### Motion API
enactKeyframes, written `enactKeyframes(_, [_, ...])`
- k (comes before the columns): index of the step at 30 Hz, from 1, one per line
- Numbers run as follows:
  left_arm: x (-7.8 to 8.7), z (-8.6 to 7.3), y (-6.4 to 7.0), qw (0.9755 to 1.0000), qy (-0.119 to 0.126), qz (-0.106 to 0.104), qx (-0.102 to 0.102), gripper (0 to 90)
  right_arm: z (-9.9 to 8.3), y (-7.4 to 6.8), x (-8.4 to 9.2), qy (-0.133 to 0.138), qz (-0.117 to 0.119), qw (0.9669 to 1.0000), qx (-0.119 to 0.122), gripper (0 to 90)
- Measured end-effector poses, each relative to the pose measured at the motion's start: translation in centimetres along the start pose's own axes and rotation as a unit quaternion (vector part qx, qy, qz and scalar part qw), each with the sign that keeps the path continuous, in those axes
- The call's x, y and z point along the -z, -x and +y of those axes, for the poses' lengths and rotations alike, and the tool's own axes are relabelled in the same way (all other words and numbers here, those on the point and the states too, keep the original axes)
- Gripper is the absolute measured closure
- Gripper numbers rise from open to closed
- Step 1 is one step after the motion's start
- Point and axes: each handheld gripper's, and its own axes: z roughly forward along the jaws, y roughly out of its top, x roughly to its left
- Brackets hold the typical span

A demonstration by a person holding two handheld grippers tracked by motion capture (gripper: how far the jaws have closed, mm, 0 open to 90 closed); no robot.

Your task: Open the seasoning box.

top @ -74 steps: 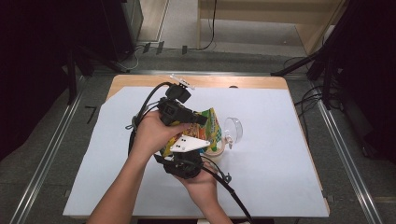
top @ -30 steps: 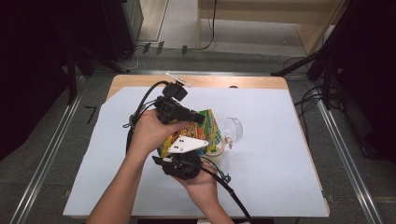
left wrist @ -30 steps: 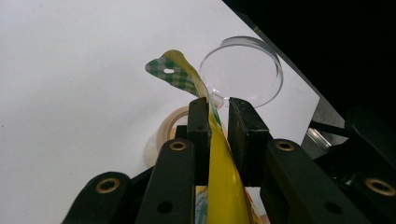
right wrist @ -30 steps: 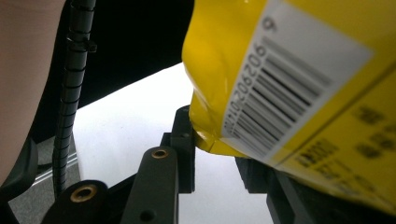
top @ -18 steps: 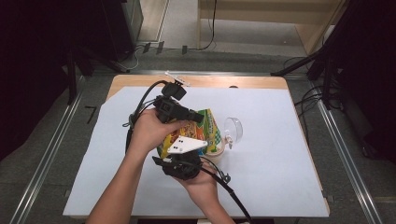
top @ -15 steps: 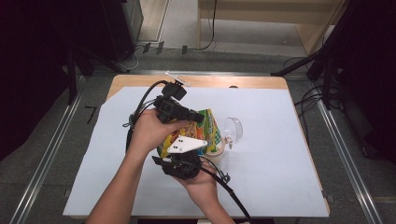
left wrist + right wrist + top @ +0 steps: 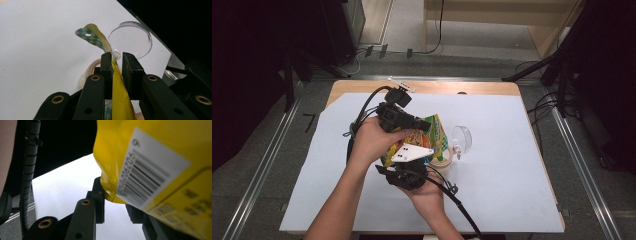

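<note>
Nothing is shifting since a moment ago: at centre frame I am holding the yellow snack bag (image 7: 428, 136) above the white table (image 7: 512, 170), left gripper (image 7: 117, 63) pinching its top seam, right gripper (image 7: 113, 202) clamping its lower edge, readying a tear-open by the clear cup (image 7: 460, 138).

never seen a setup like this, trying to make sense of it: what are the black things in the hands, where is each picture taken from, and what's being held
A person holds a black two-jaw claw in each hand. The high view looks down on the white-covered table. The other two pictures come from cameras riding on each claw, looking along its jaws. The left claw pinches the thin sealed edge of a yellow and green plastic snack bag. The right claw grips another edge of that bag, near its barcode. On the table beside the bag stand a clear plastic cup and a pale roll of tape.
</note>
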Motion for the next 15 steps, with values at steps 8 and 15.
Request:
enactKeyframes(8, [0.15, 0.01, 0.33, 0.9999, 0.003, 0.008, -0.007, 79.4, 0.08, -0.36, 0.11, 0.007, 0.001, 1.0000, 0.002, 72.6])
enactKeyframes(15, [0.05, -0.03, 0.64, 0.9998, 0.003, 0.013, -0.016, 79.2, -0.03, -0.35, 0.02, 0.011, 0.002, 0.9999, -0.009, 72.7])
